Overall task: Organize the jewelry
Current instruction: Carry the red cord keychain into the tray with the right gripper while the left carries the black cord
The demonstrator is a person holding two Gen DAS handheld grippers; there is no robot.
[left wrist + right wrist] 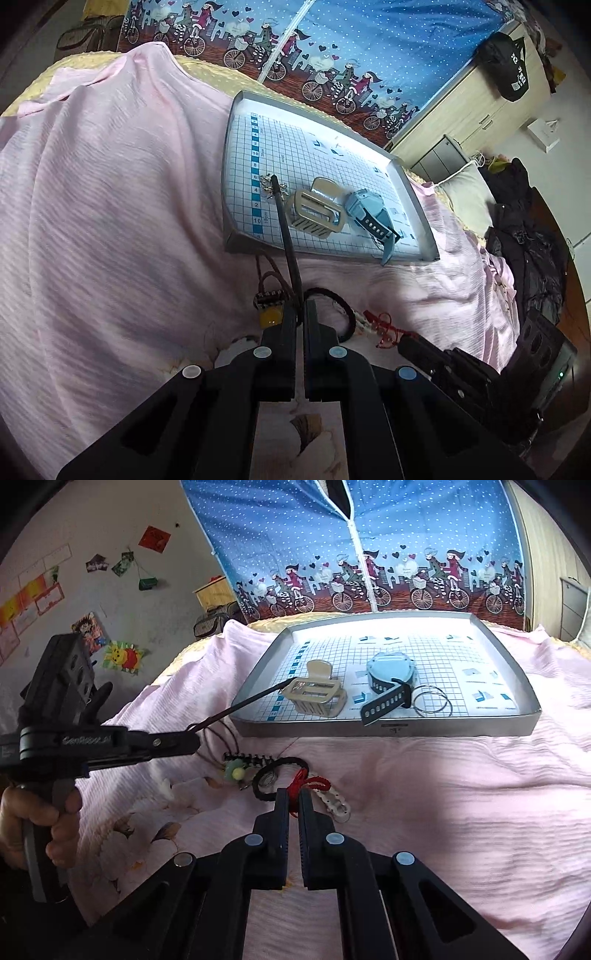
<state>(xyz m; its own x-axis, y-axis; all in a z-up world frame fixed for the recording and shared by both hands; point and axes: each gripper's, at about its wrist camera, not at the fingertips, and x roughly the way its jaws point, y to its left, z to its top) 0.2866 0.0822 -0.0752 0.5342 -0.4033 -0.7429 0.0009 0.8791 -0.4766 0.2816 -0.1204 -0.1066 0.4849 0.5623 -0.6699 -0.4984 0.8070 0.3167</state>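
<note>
We see the left hand-held gripper (301, 306) closed on the near end of a thin black stick-like strap (284, 229) whose far tip reaches over the rim of the shallow grey tray with a grid-printed floor (417, 206), ending beside a small silvery chain piece (271, 186) that only the left wrist view shows. The right wrist view alone shows two thin wire hoops (432, 701) lying on the tray to the right of the pale blue watch with a dark perforated band (391, 681), and a person's hand (40, 812) wrapped round the left tool's handle. The beige plastic hair clip (317, 694) sits left of the watch in the tray.

The right hand-held gripper (293, 797) has its fingers nearly together around a red knotted cord (306, 781) on the pink bedspread (443, 794); whether they truly pinch it we cannot tell. Just beside those fingertips to the right lies a white perforated clip (334, 803); to the left lie a black hair tie (275, 777) and a beaded pendant with a pale green bead (236, 771), all on the bed near of the tray.
</note>
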